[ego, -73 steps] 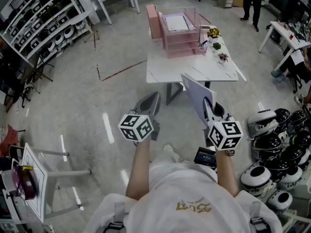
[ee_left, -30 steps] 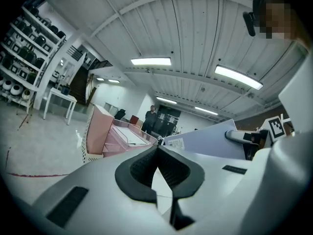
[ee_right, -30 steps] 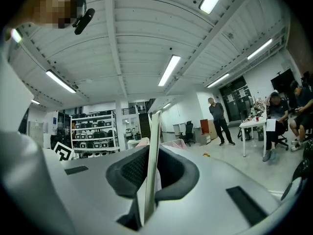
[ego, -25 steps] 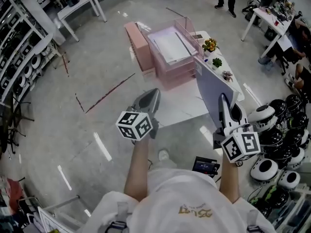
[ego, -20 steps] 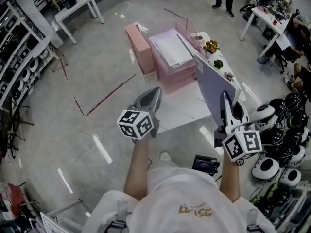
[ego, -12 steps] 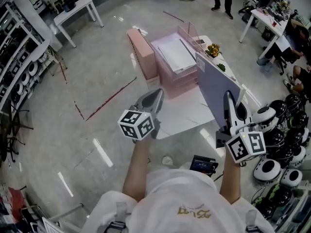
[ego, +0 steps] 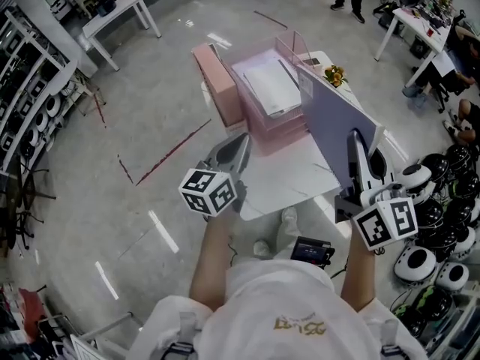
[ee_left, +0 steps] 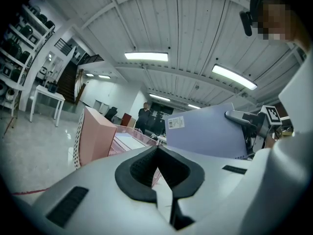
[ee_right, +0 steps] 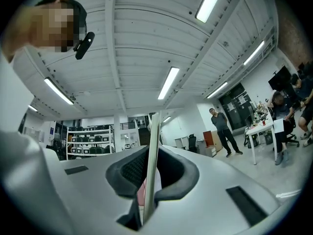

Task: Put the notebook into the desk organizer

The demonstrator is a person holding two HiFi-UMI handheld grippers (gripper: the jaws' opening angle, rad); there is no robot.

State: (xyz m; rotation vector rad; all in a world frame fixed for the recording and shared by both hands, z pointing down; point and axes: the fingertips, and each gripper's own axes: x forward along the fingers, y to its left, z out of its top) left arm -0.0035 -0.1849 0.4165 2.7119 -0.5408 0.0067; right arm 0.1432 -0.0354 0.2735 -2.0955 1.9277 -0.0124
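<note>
Right tongs (ego: 355,142) clamping notebook (ego: 330,122), now closer to desk organizer (ego: 271,128)

White gold-lettered shirt (ego: 285,298); grey left gripper (ego: 241,139), right gripper (ego: 353,136).

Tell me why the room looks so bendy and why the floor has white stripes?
Head view: a wide lens bends the room, and the white stripes on the floor are probably lamp glare. Left gripper view: round picture, black corners, bright lamps overhead. Right gripper view: same bending; the notebook between the jaws shows only as a thin edge.
</note>
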